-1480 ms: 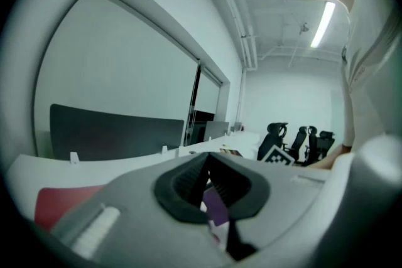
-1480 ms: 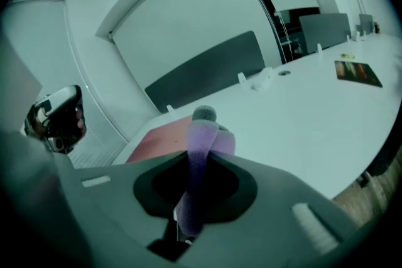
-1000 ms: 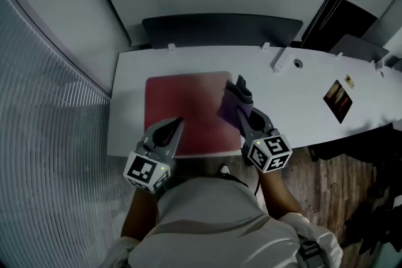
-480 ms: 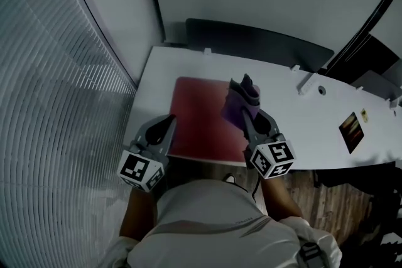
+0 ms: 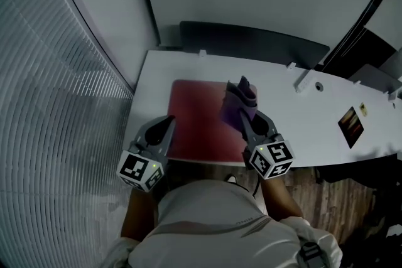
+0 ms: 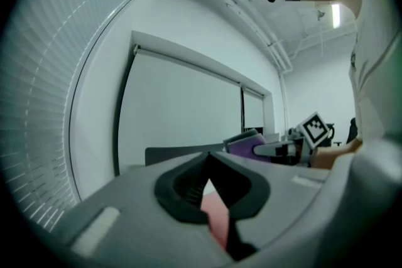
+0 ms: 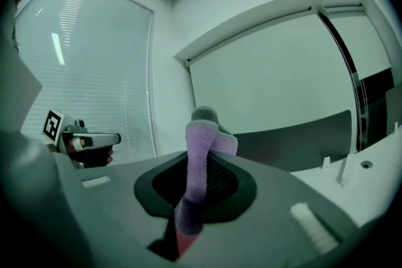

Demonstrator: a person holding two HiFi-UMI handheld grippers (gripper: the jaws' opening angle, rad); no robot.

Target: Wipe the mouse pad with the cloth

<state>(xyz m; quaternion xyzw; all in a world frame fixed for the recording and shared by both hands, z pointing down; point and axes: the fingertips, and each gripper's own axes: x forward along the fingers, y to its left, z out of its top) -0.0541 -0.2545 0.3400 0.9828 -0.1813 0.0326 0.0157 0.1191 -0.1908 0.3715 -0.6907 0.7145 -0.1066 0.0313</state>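
Note:
A red mouse pad [image 5: 196, 115] lies on the white desk [image 5: 282, 122]. My right gripper [image 5: 241, 117] is shut on a purple cloth [image 5: 239, 100], which stands bunched up out of the jaws over the pad's right part. In the right gripper view the cloth [image 7: 202, 135] rises between the jaws of the right gripper [image 7: 198, 164]. My left gripper [image 5: 168, 124] is shut with nothing in it, at the pad's front left edge. The left gripper view has the left gripper [image 6: 208, 163] with the red pad [image 6: 217, 216] below it and the cloth [image 6: 242, 145] to the right.
A dark panel [image 5: 251, 44] runs along the desk's back edge. A white power strip [image 5: 302, 80] and a small dark card [image 5: 350, 118] lie on the desk to the right. Ribbed blinds [image 5: 56, 110] fill the left side. Wooden floor [image 5: 326, 198] shows below the desk.
The head view has swung, so the desk sits further right in the picture. The cloth stays in the right gripper over the pad's right part. The left gripper has drifted towards the pad's left edge.

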